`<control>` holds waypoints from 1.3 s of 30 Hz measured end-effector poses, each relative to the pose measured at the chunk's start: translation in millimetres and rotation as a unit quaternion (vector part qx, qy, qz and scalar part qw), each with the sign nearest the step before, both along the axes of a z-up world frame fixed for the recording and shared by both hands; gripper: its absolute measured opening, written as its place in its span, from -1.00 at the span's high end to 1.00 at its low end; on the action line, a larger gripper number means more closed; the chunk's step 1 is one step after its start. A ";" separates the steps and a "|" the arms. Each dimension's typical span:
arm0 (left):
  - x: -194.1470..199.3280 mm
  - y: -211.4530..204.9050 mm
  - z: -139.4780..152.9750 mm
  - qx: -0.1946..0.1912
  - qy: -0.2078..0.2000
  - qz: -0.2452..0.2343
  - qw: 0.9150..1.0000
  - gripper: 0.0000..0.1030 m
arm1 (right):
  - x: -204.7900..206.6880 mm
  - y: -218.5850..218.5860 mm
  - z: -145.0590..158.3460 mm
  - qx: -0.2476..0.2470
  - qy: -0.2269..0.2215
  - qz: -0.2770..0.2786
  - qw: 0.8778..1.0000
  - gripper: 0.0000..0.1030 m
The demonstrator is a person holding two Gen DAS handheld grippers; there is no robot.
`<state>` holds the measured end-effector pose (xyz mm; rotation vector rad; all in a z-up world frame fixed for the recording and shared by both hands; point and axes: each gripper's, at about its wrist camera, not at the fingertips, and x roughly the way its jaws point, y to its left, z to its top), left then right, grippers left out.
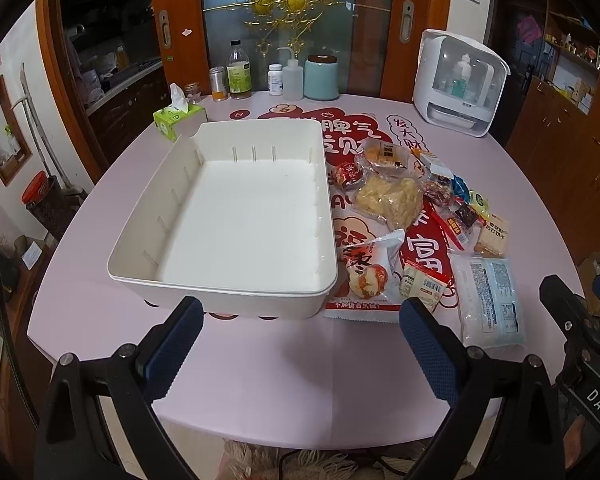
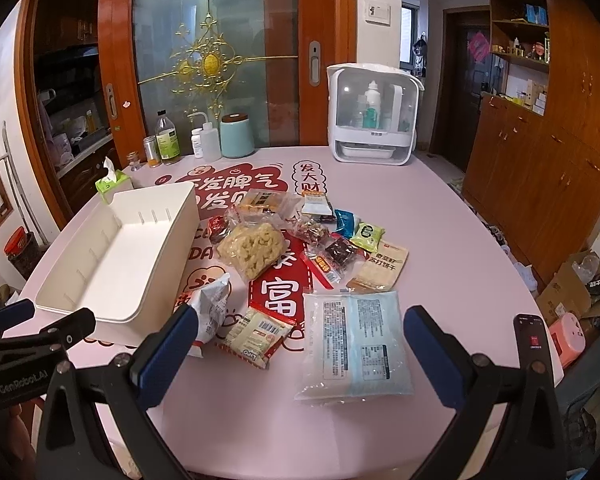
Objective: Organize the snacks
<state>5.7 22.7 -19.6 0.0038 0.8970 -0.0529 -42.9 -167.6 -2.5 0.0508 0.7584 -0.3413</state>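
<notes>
An empty white plastic bin (image 1: 236,216) sits on the pink table (image 1: 284,360), also in the right wrist view (image 2: 116,252). Several snack packs lie in a pile to its right: a clear bag of yellow crisps (image 1: 388,200) (image 2: 252,248), a red-and-white bag (image 1: 366,272) (image 2: 210,308), a small barcode pack (image 1: 424,284) (image 2: 256,336) and a pale blue flat pack (image 1: 492,300) (image 2: 356,344). My left gripper (image 1: 300,344) is open and empty before the bin's near wall. My right gripper (image 2: 300,352) is open and empty, above the table near the blue pack.
Bottles and a teal canister (image 1: 321,77) line the table's far edge. A green tissue box (image 1: 178,118) stands behind the bin. A white appliance (image 1: 458,84) stands at the far right. Cardboard boxes (image 2: 576,292) lie on the floor to the right.
</notes>
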 end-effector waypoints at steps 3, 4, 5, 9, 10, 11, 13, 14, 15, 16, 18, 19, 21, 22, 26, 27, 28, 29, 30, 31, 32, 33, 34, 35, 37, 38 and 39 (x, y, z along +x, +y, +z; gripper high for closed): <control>-0.3 0.5 -0.2 0.001 0.000 0.000 1.000 -0.91 | 0.7 1.2 -0.9 0.000 0.003 0.001 1.000 -1.00; -0.3 0.7 -0.3 0.001 0.000 -0.001 1.000 -0.91 | 0.8 1.0 -0.7 0.001 0.004 0.001 1.000 -1.00; -0.3 0.7 -0.4 0.000 0.000 0.000 1.000 -0.91 | 1.0 1.1 -0.4 0.001 0.004 0.002 1.000 -1.00; -0.5 0.5 -0.6 -0.001 0.000 0.000 1.000 -0.91 | 1.3 2.1 0.4 0.000 0.005 0.003 1.000 -1.00; -0.1 0.2 -0.3 -0.001 0.000 0.000 1.000 -0.91 | 1.6 2.5 0.7 -0.001 0.005 0.004 1.000 -1.00; -0.2 0.2 -0.6 -0.001 0.001 0.000 1.000 -0.91 | 1.7 2.8 0.7 0.000 0.006 0.005 1.000 -1.00; -0.3 0.1 -0.4 0.000 0.000 0.000 1.000 -0.91 | 2.6 3.2 0.8 0.000 0.007 0.006 1.000 -1.00; -0.2 0.2 -0.4 0.000 0.000 0.000 1.000 -0.91 | 2.8 3.4 0.7 0.000 0.008 0.007 1.000 -1.00; -0.3 0.2 -0.4 0.000 0.000 0.000 1.000 -0.91 | 2.5 3.3 0.6 0.001 0.008 0.007 1.000 -1.00; -0.3 0.3 -0.4 0.000 0.000 0.000 1.000 -0.91 | 2.5 3.2 0.5 0.001 0.008 0.008 1.000 -1.00; -0.3 0.3 -0.4 0.000 0.000 0.000 1.000 -0.91 | 3.1 3.2 0.3 0.002 0.009 0.008 1.000 -1.00; -0.3 0.3 -0.5 0.000 0.000 0.000 1.000 -0.91 | 3.2 3.1 0.4 0.003 0.008 0.008 1.000 -1.00; -0.3 0.3 -0.5 -0.001 0.000 0.000 1.000 -0.91 | 3.3 3.3 0.4 0.002 0.008 0.008 1.000 -1.00; -0.1 0.2 -0.4 -0.001 0.000 0.000 1.000 -0.91 | 3.3 3.3 0.3 0.002 0.008 0.008 1.000 -1.00; -0.3 0.2 -0.4 0.000 0.001 0.000 1.000 -0.91 | 3.5 2.9 0.2 0.003 0.009 0.008 1.000 -1.00; -0.4 0.3 -0.4 0.000 0.000 0.000 1.000 -0.91 | 3.5 2.8 0.2 0.003 0.008 0.008 1.000 -1.00; -0.2 0.3 -0.3 0.000 0.000 0.000 1.000 -0.91 | 3.6 2.8 0.2 0.003 0.008 0.008 1.000 -1.00; -0.1 0.3 -0.2 0.000 0.000 0.000 1.000 -0.91 | 3.6 2.8 0.2 0.002 0.008 0.008 1.000 -1.00; -0.3 0.3 -0.5 0.001 0.000 0.000 1.000 -0.91 | 3.6 2.7 0.2 0.003 0.008 0.008 1.000 -1.00; -0.1 0.4 -0.3 0.000 0.001 0.000 1.000 -0.91 | 3.6 2.6 0.2 0.003 0.008 0.008 1.000 -1.00; -0.2 0.5 -0.5 0.000 0.002 0.000 1.000 -0.91 | 3.5 2.3 0.2 0.003 0.008 0.008 1.000 -1.00; -0.1 0.9 -0.9 0.000 0.002 0.000 1.000 -0.91 | 3.5 2.2 0.3 0.004 0.008 0.008 1.000 -1.00; -0.1 1.1 -1.1 0.000 0.001 0.000 1.000 -0.91 | 3.5 2.1 0.3 0.004 0.008 0.008 1.000 -1.00; -0.1 1.0 -1.1 0.000 0.001 0.000 1.000 -0.91 | 3.5 1.9 0.2 0.005 0.008 0.008 1.000 -1.00; 0.0 0.9 -0.9 0.000 0.001 0.000 1.000 -0.91 | 3.8 1.6 0.0 0.005 0.008 0.008 1.000 -1.00; -0.2 1.0 -1.2 0.000 0.002 -0.001 1.000 -0.91 | 3.7 1.5 0.0 0.005 0.008 0.008 1.000 -1.00; -0.2 0.9 -1.6 0.001 0.002 -0.001 1.000 -0.91 | 3.6 1.4 0.0 0.005 0.008 0.008 1.000 -1.00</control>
